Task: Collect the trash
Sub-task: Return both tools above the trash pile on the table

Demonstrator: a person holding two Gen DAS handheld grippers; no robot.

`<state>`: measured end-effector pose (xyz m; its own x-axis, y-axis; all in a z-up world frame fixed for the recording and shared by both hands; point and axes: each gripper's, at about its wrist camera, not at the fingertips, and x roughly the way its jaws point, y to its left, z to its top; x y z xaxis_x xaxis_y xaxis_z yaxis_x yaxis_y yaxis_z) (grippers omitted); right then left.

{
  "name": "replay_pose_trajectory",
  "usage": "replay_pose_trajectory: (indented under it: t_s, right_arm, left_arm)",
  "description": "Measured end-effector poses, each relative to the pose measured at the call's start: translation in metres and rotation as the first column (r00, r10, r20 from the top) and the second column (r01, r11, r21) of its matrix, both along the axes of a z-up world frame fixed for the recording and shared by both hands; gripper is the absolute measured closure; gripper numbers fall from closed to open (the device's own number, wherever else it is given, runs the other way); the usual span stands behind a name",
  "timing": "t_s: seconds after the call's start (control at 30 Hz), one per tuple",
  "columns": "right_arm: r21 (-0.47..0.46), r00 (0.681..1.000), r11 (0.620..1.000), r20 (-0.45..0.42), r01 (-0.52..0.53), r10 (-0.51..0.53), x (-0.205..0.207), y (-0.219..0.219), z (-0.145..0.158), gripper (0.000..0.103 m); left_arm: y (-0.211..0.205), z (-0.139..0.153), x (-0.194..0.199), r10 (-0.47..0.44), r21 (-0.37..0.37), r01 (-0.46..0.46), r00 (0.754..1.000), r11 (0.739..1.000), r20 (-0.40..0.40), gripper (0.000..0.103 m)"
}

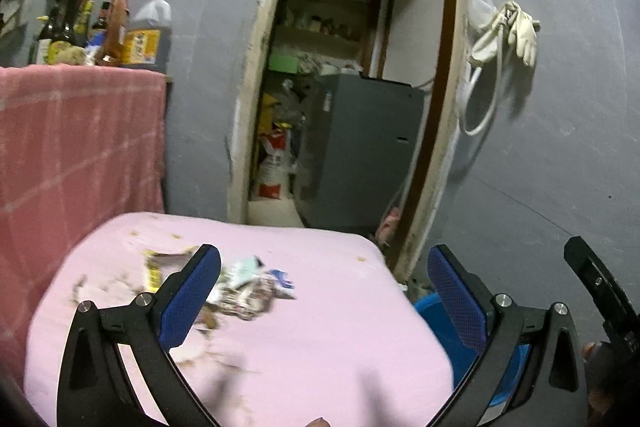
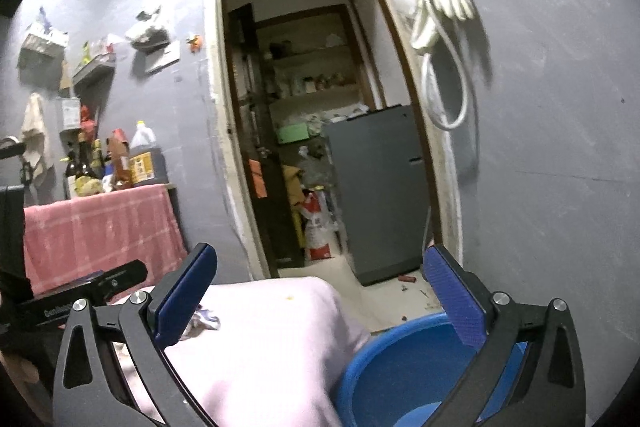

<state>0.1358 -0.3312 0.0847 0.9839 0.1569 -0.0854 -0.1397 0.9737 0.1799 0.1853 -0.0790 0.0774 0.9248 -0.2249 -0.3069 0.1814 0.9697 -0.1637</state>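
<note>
Place: a lived-in home, kitchen corner beside a storeroom.
Far left: cooking oil jug and sauce bottles crowd a counter draped in pink cloth.
Centre: open doorway onto pantry shelves, grey fridge.
Right wall: rubber gloves hanging.

The wrappers are smeared by blur, their print unreadable. The basin is half hidden behind the pink cloth and cut off below.
</note>
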Motion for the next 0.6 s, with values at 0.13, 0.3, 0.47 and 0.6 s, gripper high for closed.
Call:
replay_pose_trajectory:
  t_s: [0.13,0.3,0.47,0.6]
  right_arm:
    - [-0.01,0.999,1.0,0.023,-0.026,0.027,0.001,0.017,0.003,0.0]
    - [-0.035,0.994,0.996,0.073,-0.076,0.079,0.0,0.047,0.008,0.0]
    - [-0.09,0.986,0.987,0.09,-0.131,0.139,0.002,0.079,0.012,0.0]
    - [-0.128,0.982,0.978,0.08,-0.162,0.173,0.007,0.101,0.013,0.0]
  left_arm:
    - [0.028,0.005,-0.007,0.045,-0.003,-0.045,0.999,0.999,0.016,0.002]
    - [0.064,0.009,-0.02,0.121,-0.019,-0.12,0.992,0.993,0.049,0.002]
    - [0.094,0.01,-0.031,0.181,-0.009,-0.181,0.981,0.983,0.075,0.002]
    - [0.114,0.007,-0.033,0.22,-0.008,-0.22,0.973,0.975,0.067,0.002]
